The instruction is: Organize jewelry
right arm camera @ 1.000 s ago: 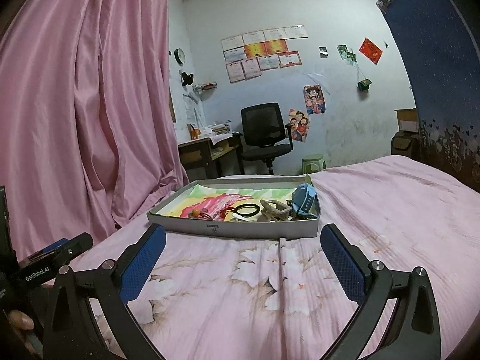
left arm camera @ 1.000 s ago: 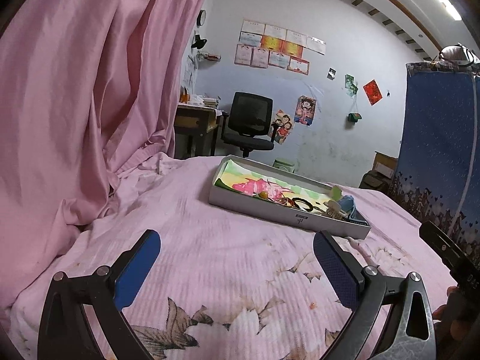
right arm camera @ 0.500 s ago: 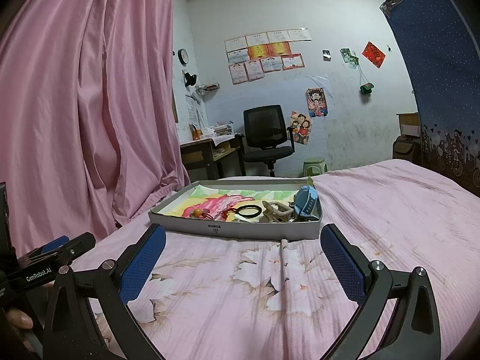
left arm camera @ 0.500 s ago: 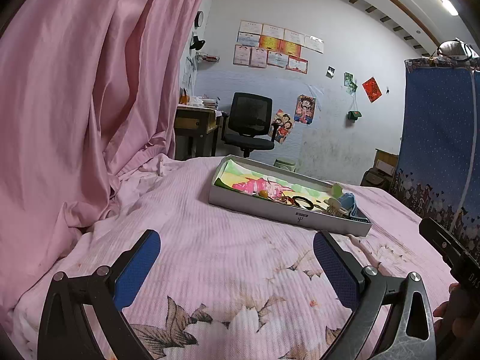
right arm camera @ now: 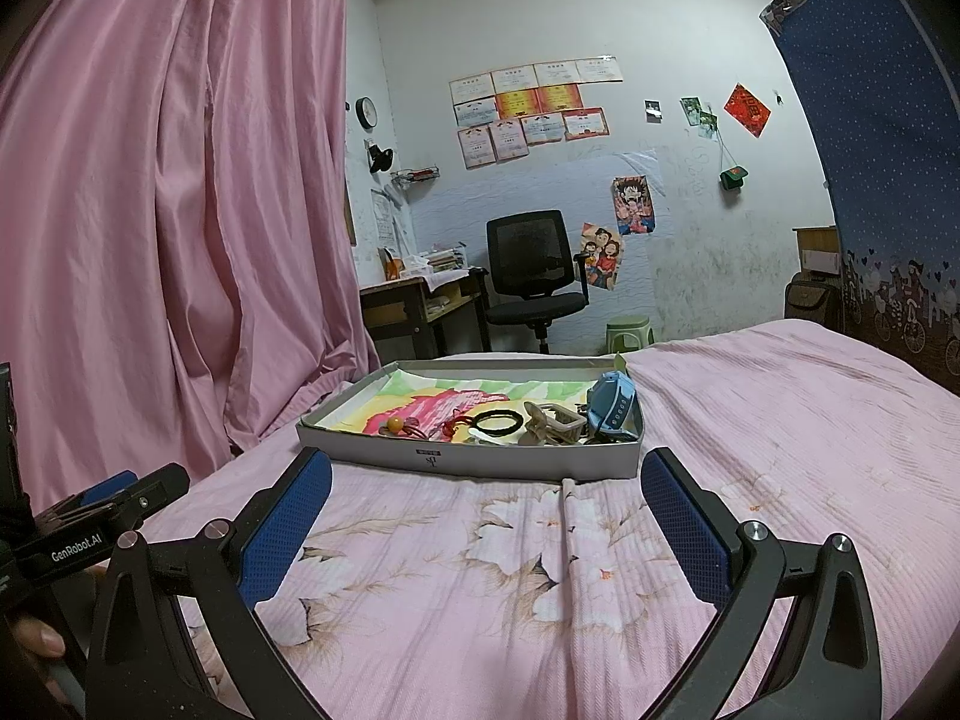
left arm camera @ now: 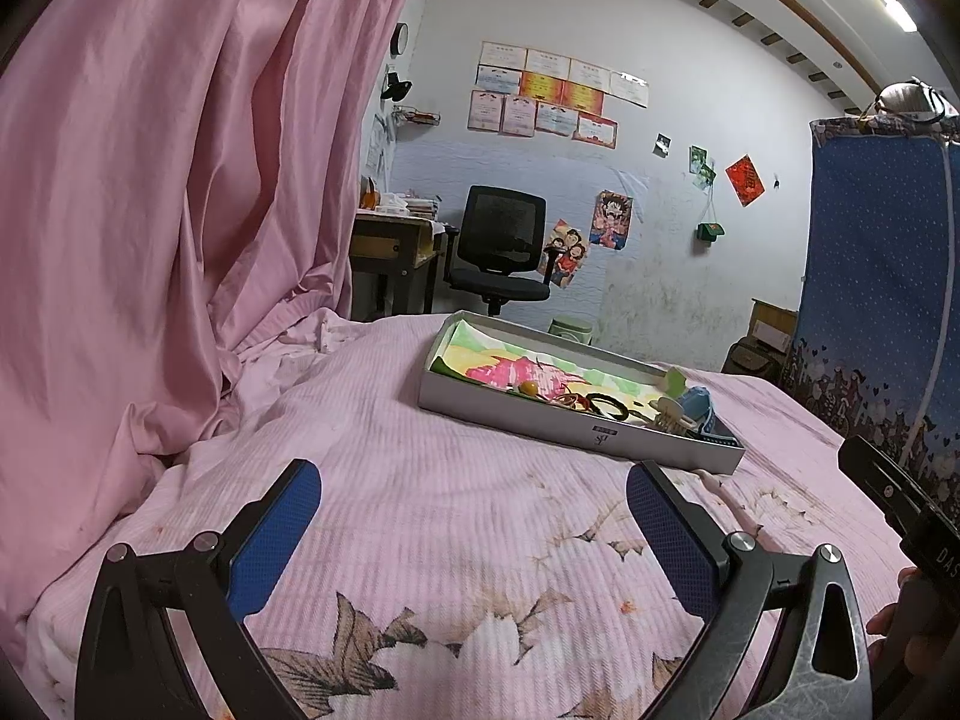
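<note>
tray (right arm camera: pixel 468 455) ahead of right tool (right arm camera: pixel 486 510) | jaws spread, empty

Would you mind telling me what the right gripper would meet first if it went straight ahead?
Probably the near wall of the grey tray: the open right gripper points at it over bare bedspread, though depth is unclear.
</note>
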Demonstrator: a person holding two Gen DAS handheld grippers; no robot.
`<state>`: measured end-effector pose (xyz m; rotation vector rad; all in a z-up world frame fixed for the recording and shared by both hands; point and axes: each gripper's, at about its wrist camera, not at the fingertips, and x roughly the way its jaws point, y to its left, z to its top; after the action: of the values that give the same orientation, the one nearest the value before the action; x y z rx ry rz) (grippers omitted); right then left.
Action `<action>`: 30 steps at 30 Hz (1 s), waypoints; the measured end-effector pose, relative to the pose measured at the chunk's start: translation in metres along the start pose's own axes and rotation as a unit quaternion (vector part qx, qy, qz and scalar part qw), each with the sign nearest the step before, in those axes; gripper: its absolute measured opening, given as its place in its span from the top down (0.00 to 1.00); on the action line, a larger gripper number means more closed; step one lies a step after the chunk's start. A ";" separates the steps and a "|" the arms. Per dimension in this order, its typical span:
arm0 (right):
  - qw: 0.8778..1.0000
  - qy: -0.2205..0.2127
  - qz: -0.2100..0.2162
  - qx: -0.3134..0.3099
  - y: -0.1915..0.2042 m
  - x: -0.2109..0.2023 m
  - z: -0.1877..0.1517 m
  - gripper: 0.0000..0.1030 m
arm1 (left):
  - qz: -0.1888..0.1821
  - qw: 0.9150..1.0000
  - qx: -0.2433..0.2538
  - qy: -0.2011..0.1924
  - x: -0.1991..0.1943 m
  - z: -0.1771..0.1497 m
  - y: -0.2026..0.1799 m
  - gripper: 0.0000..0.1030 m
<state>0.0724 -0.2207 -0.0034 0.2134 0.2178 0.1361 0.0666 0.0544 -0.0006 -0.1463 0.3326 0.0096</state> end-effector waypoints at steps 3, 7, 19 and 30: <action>1.000 0.000 0.000 0.000 0.000 0.000 0.000 0.01 | 0.001 1.000 0.000 0.000 0.000 0.000 -0.001 0.00; 1.000 0.000 0.000 0.000 0.000 0.000 0.000 0.01 | 0.001 1.000 0.000 0.000 0.000 0.000 0.000 0.00; 1.000 0.000 -0.001 0.000 0.000 0.000 0.000 0.01 | 0.006 1.000 -0.001 0.000 -0.001 0.000 0.002 0.00; 1.000 0.001 -0.001 -0.001 -0.001 0.000 0.000 0.01 | 0.015 1.000 0.000 -0.004 -0.004 0.003 0.008 0.00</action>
<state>0.0722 -0.2220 -0.0033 0.2120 0.2194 0.1353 0.0640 0.0626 0.0028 -0.1419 0.3259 0.0394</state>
